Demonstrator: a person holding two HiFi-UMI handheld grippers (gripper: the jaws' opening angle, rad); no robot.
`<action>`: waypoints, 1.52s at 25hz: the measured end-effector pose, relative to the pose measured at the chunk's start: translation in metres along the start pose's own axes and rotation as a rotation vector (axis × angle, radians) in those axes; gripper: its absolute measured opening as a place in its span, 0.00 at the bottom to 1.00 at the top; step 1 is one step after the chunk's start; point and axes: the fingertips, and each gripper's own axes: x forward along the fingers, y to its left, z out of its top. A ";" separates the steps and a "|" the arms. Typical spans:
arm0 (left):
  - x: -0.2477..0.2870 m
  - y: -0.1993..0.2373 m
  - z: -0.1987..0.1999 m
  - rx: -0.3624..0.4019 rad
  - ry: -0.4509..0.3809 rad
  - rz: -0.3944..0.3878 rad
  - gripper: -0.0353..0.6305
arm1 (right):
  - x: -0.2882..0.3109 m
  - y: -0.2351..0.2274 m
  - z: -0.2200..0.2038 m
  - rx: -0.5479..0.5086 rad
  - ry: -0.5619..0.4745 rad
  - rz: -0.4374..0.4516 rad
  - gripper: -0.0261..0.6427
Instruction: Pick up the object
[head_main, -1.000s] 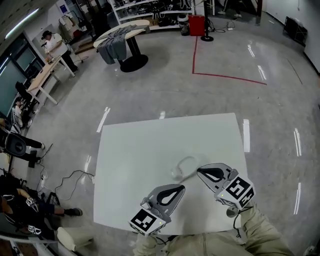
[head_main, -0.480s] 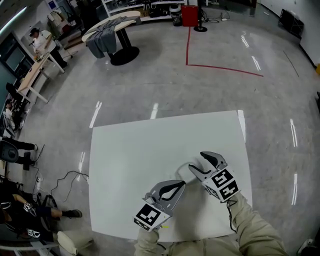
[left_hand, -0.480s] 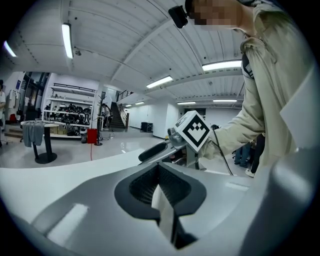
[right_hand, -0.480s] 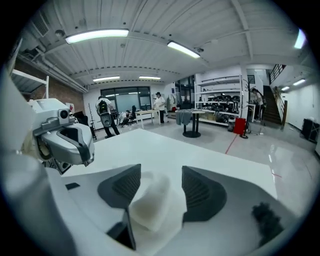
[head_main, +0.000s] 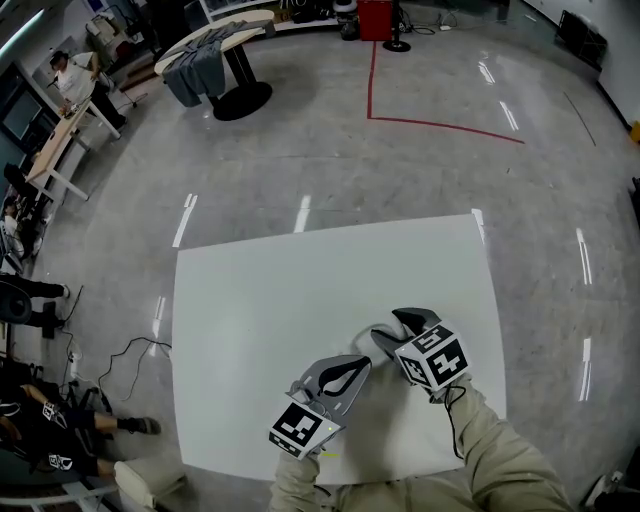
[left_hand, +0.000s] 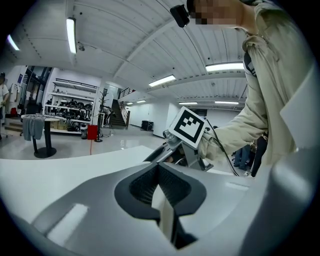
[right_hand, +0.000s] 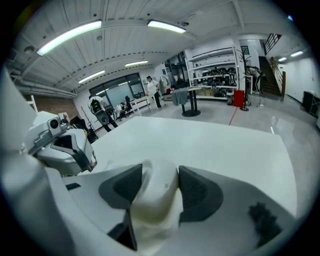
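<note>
A small rounded creamy-white object (right_hand: 156, 202) lies on the white table (head_main: 250, 300); in the head view only a sliver of it (head_main: 371, 333) shows by the right jaws. My right gripper (right_hand: 159, 176) has come down around it. Its jaws are opening, with the object between the dark pads and nearly filling the gap. In the head view the right gripper (head_main: 394, 328) sits right of the table's middle. My left gripper (head_main: 360, 364) rests just beside it, nearer to me. Its jaws are shut with nothing in them (left_hand: 159, 169).
The table's front edge runs just under both grippers. Beyond the table lies grey floor with a red line (head_main: 440, 125), a round table draped with cloth (head_main: 205, 50) and a person at a desk (head_main: 70, 80) at far left. Cables (head_main: 130, 350) trail on the floor left.
My right gripper has moved left and forward over the white object, and its jaws went from shut to wide apart around it. The left gripper has barely moved.
</note>
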 end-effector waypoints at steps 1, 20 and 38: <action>0.000 0.001 -0.001 -0.004 0.000 0.001 0.06 | 0.000 0.000 0.000 0.005 0.001 -0.006 0.39; -0.023 0.007 0.015 0.043 -0.018 0.078 0.06 | -0.059 0.009 0.056 -0.106 -0.192 -0.103 0.37; -0.075 -0.072 0.098 0.143 -0.108 0.241 0.06 | -0.188 0.047 0.084 -0.254 -0.473 -0.094 0.37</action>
